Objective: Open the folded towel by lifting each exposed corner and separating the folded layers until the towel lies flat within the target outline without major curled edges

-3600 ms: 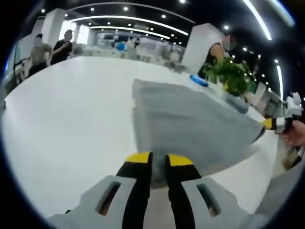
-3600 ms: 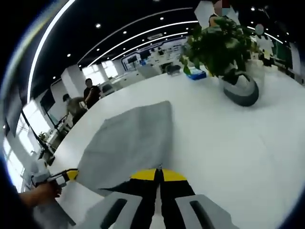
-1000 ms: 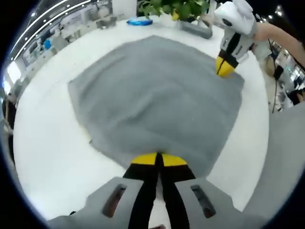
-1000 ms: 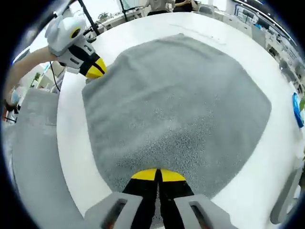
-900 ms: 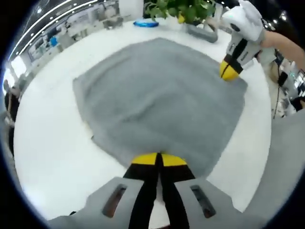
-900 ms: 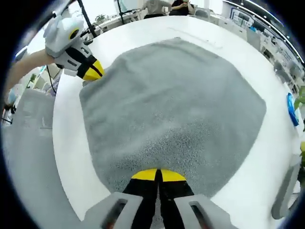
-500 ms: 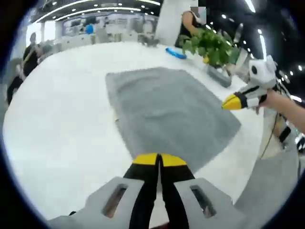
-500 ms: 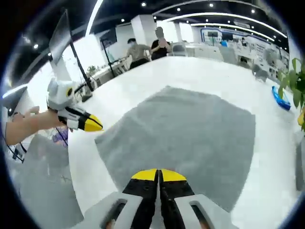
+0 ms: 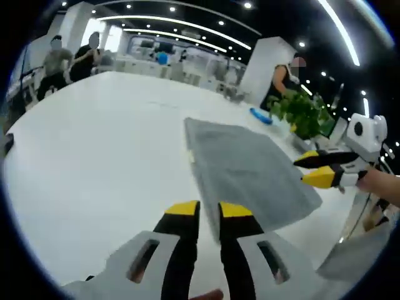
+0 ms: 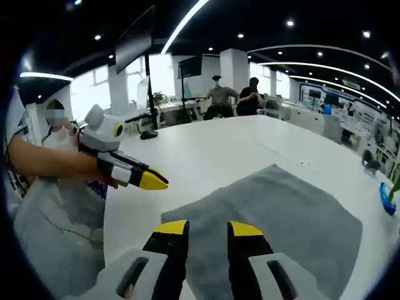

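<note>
Grey towel spread flat on the white table
Left gripper and right gripper hover above its near edge, jaws slightly parted, holding nothing

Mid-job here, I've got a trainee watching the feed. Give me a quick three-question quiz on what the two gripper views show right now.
1. True or false: the left gripper is clamped on the grey towel.
2. In the right gripper view, the towel lies: A) bunched in a heap, B) spread open on the white table, C) draped over the potted plant.
3. Fill in: the right gripper has its jaws ____, with nothing between them.

Key
1. False: its jaws stand apart, above the table, holding nothing.
2. B.
3. Open.
</note>
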Demonstrator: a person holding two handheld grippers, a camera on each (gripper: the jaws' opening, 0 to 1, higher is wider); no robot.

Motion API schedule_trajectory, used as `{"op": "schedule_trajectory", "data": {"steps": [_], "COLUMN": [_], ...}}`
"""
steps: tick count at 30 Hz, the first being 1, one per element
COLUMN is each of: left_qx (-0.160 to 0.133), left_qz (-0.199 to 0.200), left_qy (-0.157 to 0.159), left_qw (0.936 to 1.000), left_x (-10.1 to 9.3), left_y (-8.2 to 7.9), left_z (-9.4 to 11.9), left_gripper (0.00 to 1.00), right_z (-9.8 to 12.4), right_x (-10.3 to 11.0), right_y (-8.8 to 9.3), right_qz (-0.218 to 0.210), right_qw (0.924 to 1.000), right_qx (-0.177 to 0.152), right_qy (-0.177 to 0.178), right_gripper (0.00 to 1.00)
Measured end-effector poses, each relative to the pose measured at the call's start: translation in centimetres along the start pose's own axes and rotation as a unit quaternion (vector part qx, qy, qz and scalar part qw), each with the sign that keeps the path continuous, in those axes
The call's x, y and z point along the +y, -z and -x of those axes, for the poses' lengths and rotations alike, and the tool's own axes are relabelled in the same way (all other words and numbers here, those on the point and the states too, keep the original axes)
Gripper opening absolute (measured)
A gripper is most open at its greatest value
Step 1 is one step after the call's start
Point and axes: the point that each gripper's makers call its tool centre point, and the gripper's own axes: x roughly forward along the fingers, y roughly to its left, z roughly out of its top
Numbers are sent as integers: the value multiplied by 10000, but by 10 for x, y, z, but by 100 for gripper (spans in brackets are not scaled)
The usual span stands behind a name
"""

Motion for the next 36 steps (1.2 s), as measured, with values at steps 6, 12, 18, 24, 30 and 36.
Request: {"op": "schedule_trajectory", "data": {"steps": [6, 12, 18, 24, 30, 36], "left_qx": [78, 113, 179, 328, 359, 377], "left_qz": [135, 138, -24, -142, -155, -240], "left_qy": [-233, -120, -180, -178, -175, -93], "left_qw": [9996, 9998, 9997, 9992, 9991, 9990], "left_x": [13, 9, 15, 16, 16, 12], "left_y": [1, 0, 2, 8, 11, 12], "left_z": [-7, -8, -9, -11, -11, -13], "left_gripper": [10, 10, 10, 10, 9, 9], "right_z": [-36, -67, -88, -97, -95, -84], "right_x": [48, 66, 69, 63, 61, 54], "right_y": [4, 9, 16, 32, 35, 21], "right_qz": [838, 1149, 1101, 1358, 1244, 867], "right_qw": [9956, 9922, 9923, 9876, 9886, 9941], "right_qx": [226, 357, 451, 763, 814, 628], "right_qy": [-348, -326, -354, -210, -231, -150], "right_gripper": [22, 20, 17, 11, 6, 4]}}
